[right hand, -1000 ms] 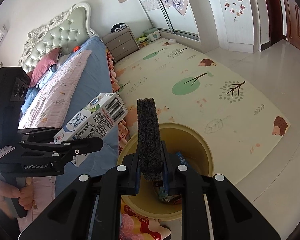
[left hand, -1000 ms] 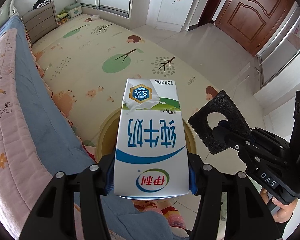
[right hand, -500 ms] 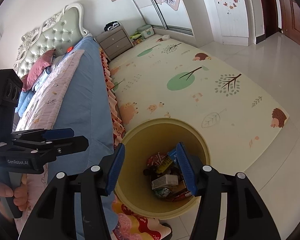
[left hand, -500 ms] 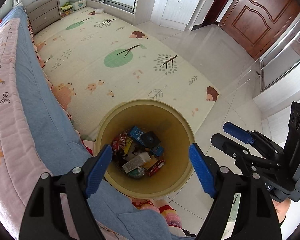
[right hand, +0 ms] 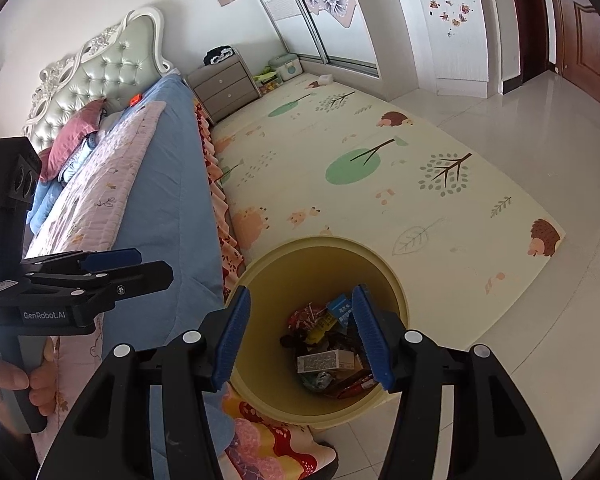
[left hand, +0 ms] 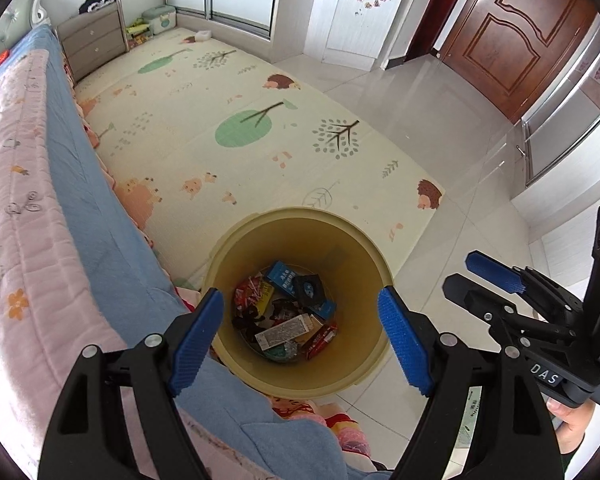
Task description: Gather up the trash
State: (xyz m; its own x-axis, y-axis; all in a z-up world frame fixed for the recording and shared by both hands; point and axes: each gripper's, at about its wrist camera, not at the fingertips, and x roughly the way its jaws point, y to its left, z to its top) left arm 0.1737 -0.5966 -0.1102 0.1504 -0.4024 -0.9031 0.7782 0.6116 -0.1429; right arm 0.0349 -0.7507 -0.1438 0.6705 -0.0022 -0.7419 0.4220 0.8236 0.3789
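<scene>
Both jaws are apart and hold nothing: the left hand-held gripper [left hand: 300,334] and the right hand-held gripper [right hand: 300,334] hang over the yellow trash bin [left hand: 364,264]. The trash [left hand: 286,314] lies at its bottom. The bin stands right beside the bed [left hand: 80,216]. A low swing could bump its rim and tip it, spilling everything onto the floor [left hand: 440,120].

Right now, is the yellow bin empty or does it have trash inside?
Not empty: the yellow bin holds wrappers and small boxes across its bottom, well below the rim.

yellow bin [left hand: 364,364], blue bedspread [left hand: 100,232], cream mat [left hand: 228,120] with green trees
</scene>
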